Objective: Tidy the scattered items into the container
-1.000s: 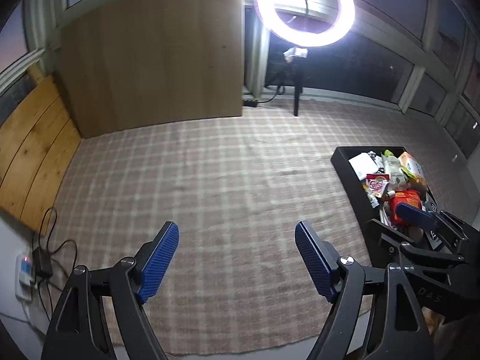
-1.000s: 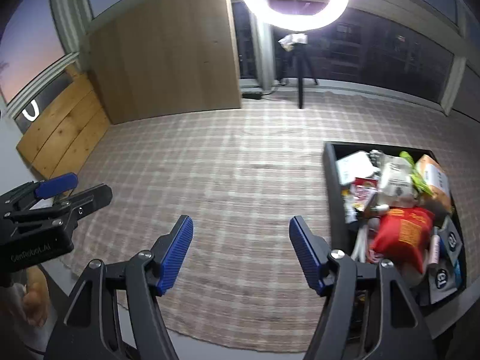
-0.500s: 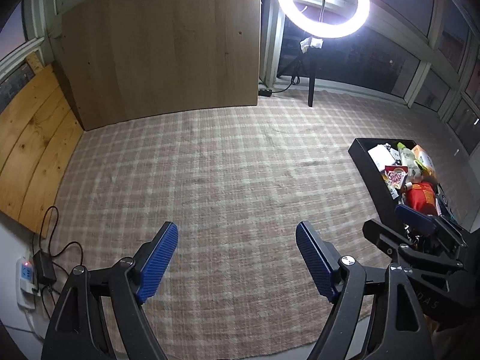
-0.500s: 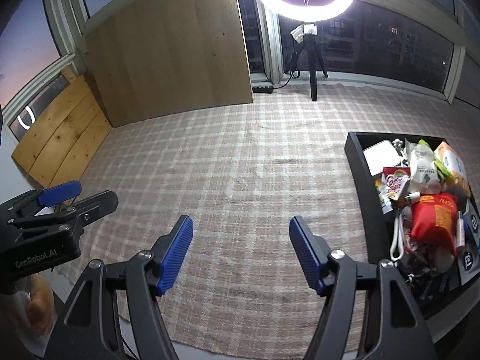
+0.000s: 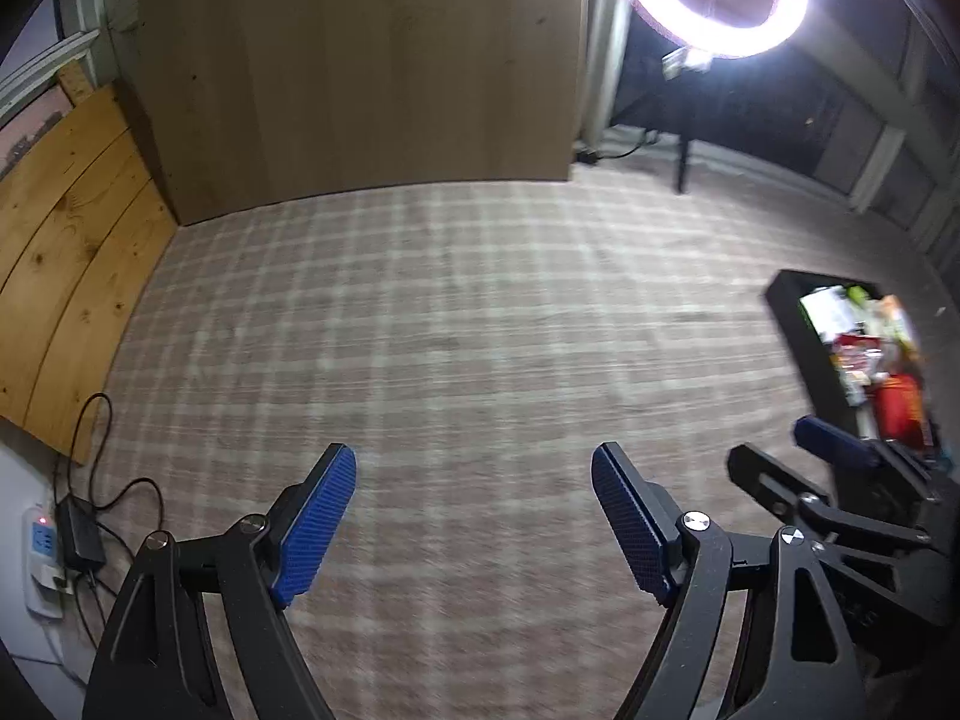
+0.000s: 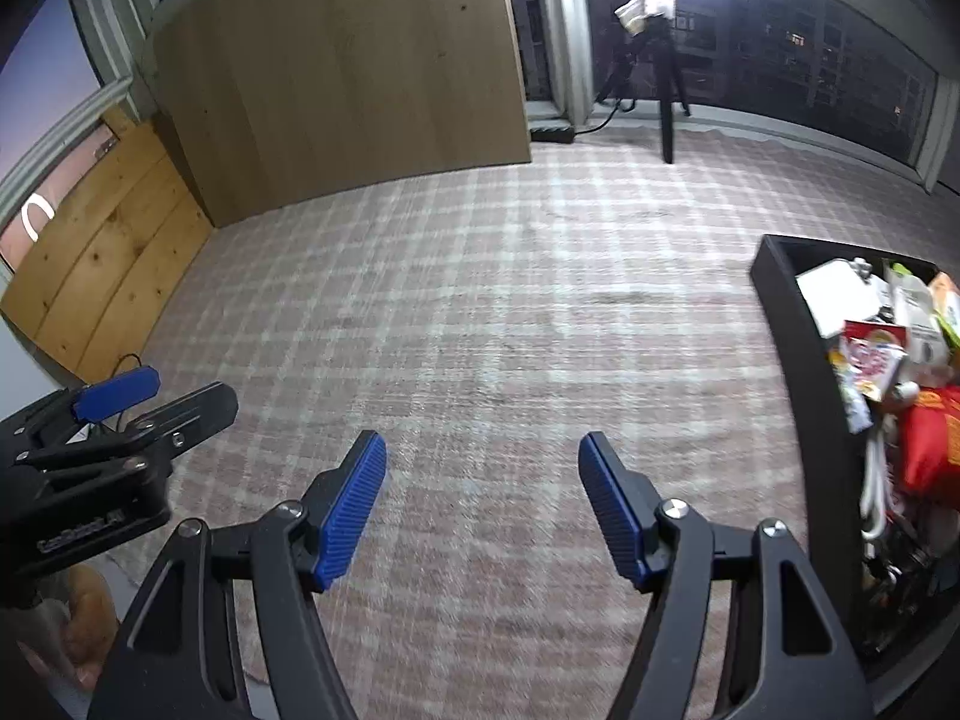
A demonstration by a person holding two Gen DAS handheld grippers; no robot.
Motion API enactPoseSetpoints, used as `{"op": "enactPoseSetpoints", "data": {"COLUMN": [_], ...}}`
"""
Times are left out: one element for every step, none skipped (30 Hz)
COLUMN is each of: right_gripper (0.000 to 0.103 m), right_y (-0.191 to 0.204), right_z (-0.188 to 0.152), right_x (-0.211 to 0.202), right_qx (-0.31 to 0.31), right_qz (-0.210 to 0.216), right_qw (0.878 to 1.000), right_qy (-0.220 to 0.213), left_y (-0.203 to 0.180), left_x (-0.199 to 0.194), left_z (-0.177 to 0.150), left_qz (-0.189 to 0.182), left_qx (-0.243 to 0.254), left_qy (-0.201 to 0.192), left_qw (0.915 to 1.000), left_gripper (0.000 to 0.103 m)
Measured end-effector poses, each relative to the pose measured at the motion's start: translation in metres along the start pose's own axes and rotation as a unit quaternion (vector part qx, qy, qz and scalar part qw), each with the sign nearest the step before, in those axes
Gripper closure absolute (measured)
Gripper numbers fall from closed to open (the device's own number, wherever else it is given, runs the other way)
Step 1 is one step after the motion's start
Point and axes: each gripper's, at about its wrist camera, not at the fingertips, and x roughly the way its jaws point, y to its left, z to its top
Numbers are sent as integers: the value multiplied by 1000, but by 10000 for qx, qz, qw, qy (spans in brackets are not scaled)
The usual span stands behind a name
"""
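Observation:
A black rectangular container (image 6: 798, 360) stands on the checked rug at the right, holding several packets, among them a red bag (image 6: 927, 450) and a white box (image 6: 837, 294). It also shows in the left wrist view (image 5: 807, 342). My left gripper (image 5: 474, 516) is open and empty above the bare rug. My right gripper (image 6: 483, 510) is open and empty, to the left of the container. Each gripper shows at the edge of the other's view: the right gripper (image 5: 840, 468) and the left gripper (image 6: 120, 414).
A checked rug (image 6: 480, 312) covers the floor. A wooden panel (image 6: 336, 78) and pine boards (image 6: 102, 264) stand at the back left. A ring light on a tripod (image 6: 660, 60) stands at the back. A power strip and cables (image 5: 66, 534) lie at the left.
Both grippers have risen and pulled back to the left, away from the container, which now lies farther right in both views. Both stay open and empty.

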Motion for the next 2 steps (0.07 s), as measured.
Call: {"op": "enactPoseSetpoints", "data": {"right_gripper": [37, 37], "right_y": [2, 4], "right_z": [1, 1], "right_x": [4, 10], "right_qx": [-17, -41], "right_qz": [-1, -1], "right_qw": [10000, 10000], "right_qy": [9, 24], "left_y": [3, 7], "left_x": [6, 14], "left_z": [-1, -2], "left_qz": [8, 15], "left_qx": [-45, -90], "left_qy": [44, 99], "left_qw": [10000, 9999], "left_gripper": [23, 23]}}
